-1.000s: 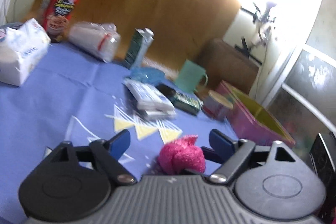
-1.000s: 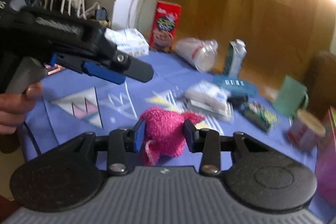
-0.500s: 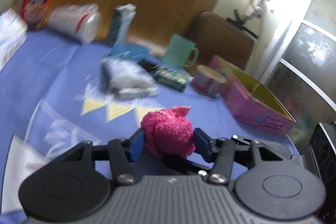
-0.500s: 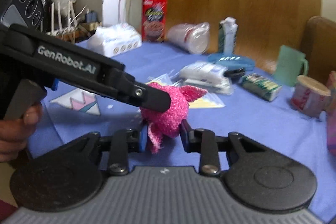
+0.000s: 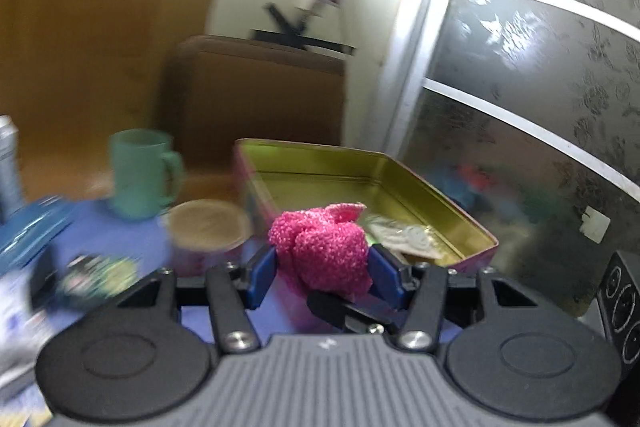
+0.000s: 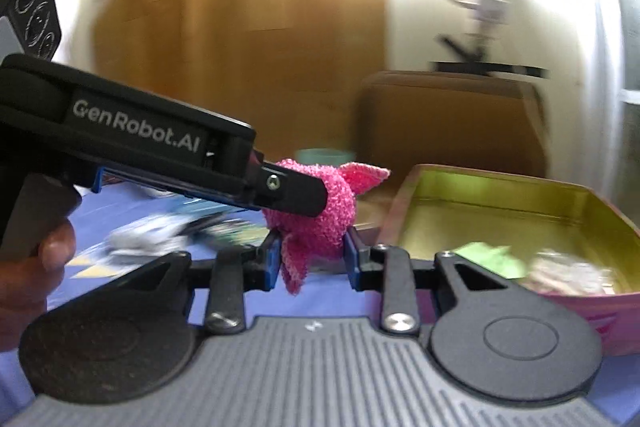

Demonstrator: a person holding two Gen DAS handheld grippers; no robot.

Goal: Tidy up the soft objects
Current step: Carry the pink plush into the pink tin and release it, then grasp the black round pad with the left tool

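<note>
Both views motion-blurred.

Left gripper [image 5: 322, 273]: jaws narrow, blue pads pressed on either side of the pink fuzzy sock [image 5: 320, 251]. Jaws closed in on it within the last second; sock sits between them now.

Right gripper [image 6: 311, 259]: jaws narrow, likewise clamped on the pink fuzzy sock [image 6: 316, 219], after a small further closing within the last second. A loose flap hangs down between its pads.

So 2 grippers hold 1 sock, which is off the blue tablecloth [image 5: 132, 239].

Right view: the left gripper's body comes in from 9 o'clock and its tip meets the sock; a hand [image 6: 28, 267] grips its handle at 8 o'clock.

Open tin box [image 5: 448, 201], pink outside, gold inside, lies just beyond the sock toward 1 o'clock in the left view. Pale items lie inside; blur hides what they are.

Green mug [image 5: 140, 173] at 10 o'clock; a round lidded container [image 5: 206, 227] just left of the sock.
</note>
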